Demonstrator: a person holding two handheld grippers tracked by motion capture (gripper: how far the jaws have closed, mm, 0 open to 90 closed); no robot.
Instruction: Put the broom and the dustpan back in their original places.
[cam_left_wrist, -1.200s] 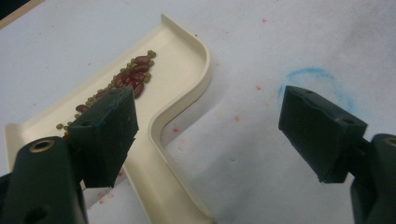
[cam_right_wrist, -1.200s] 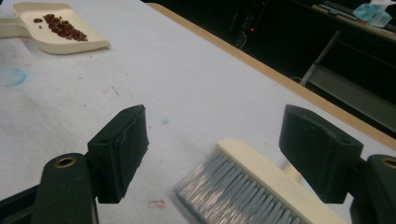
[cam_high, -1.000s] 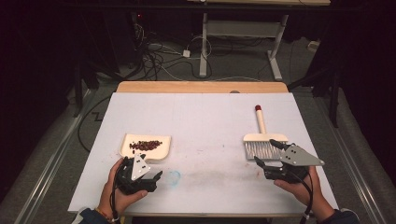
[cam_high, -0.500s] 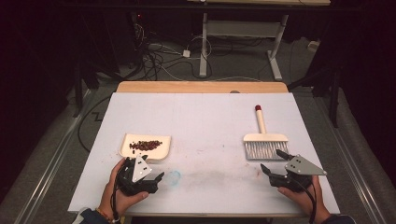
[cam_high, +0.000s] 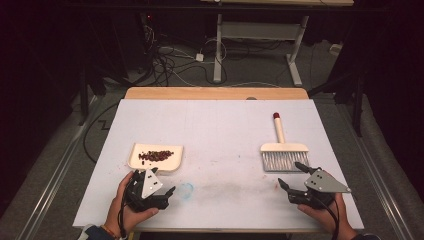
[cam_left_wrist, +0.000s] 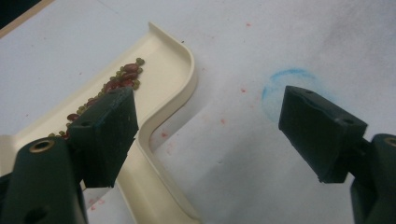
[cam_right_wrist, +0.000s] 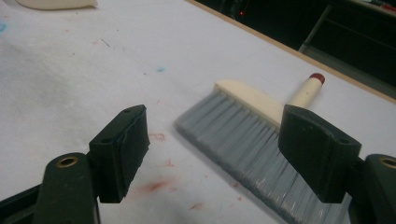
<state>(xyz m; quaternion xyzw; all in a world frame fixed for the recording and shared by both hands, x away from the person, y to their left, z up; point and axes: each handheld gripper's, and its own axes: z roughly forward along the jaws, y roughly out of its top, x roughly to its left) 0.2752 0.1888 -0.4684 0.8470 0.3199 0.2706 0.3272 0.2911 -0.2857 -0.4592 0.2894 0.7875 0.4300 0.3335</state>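
A cream dustpan (cam_high: 155, 158) holding small red-brown beans (cam_high: 156, 156) lies at the table's left. My left gripper (cam_high: 170, 196) rests open just in front of it, jaws pointing right, nothing between them. In the left gripper view the dustpan (cam_left_wrist: 173, 84) with its beans (cam_left_wrist: 114, 84) sits beside the left jaw of the left gripper (cam_left_wrist: 210, 128). A cream hand brush (cam_high: 283, 151) with grey bristles and a red-tipped handle lies at the right. My right gripper (cam_high: 289, 173) is open, just short of the bristles. In the right gripper view the brush (cam_right_wrist: 250, 137) lies ahead of the right gripper (cam_right_wrist: 217, 151).
The white table top (cam_high: 220, 130) carries faint red stains and a blue ring mark (cam_high: 186, 190) by the left gripper. A wooden strip (cam_high: 215, 93) runs along the far edge. Beyond it are cables and table legs on a dark floor.
My right gripper has drawn back toward the front edge, away from the brush bristles. The brush lies free on the table. The left gripper has hardly moved.
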